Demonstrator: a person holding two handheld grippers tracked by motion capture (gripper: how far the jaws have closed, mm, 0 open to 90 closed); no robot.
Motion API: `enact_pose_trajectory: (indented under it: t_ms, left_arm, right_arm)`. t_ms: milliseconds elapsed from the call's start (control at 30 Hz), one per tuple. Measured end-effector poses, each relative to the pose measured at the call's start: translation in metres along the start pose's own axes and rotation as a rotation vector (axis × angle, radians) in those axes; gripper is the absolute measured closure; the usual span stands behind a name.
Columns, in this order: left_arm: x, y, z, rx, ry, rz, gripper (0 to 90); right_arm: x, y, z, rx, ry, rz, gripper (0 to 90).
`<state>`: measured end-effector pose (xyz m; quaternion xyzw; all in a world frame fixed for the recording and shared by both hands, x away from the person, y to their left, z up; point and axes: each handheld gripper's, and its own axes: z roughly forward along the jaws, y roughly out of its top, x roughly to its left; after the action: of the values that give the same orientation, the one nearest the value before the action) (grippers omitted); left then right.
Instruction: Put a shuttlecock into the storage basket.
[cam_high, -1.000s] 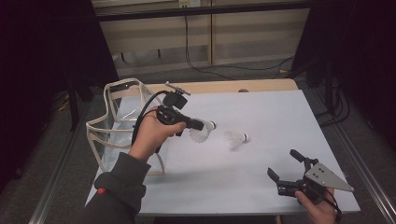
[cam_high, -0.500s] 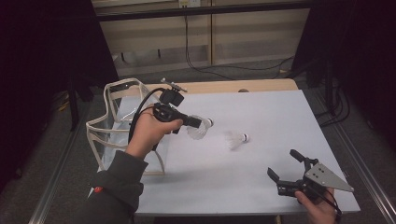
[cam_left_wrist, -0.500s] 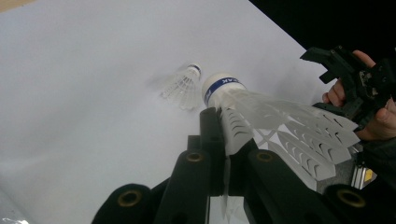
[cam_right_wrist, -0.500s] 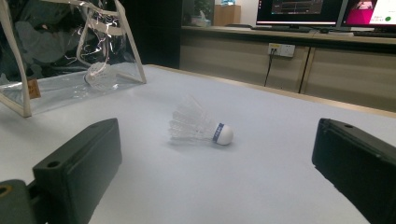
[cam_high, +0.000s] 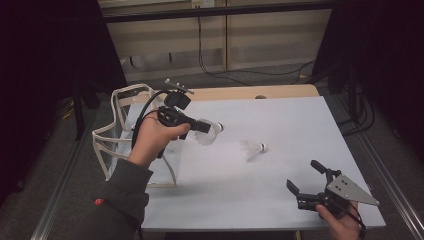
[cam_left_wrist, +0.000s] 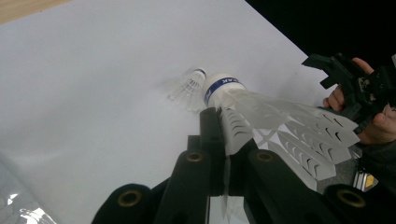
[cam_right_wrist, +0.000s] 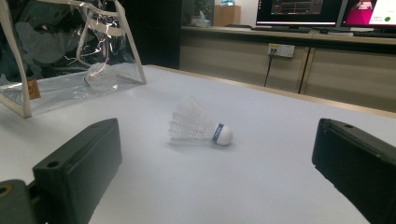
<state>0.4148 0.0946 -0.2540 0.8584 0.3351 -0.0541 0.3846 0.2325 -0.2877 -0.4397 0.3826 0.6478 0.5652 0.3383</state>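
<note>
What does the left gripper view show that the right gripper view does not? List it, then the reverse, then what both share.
Left gripper view: the left gripper shut on a shuttlecock by its feather skirt, white cork with a blue band pointing away; farther off, the person's other hand holding the right gripper.

Right gripper view: the right gripper with jaws wide apart and nothing between them, a clear bag standing on the table with another shuttlecock inside, and monitors behind.

Both: the white table and the loose shuttlecock lying on its side.

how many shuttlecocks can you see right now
3: one clamped in the left gripper, one lying on the table, and one inside the clear bag. More may be hidden in the bag.
</note>
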Motion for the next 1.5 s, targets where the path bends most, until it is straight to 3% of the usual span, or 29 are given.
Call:
enact_pose_trajectory:
  t_ms: [1500]
  left_arm:
    - [0.013, 0.007, -0.031, 0.000, 0.051, -0.020, 89.7]
  right_arm:
    - [0.001, 0.000, 0.000, 0.003, 0.001, 0.000, 1.4]
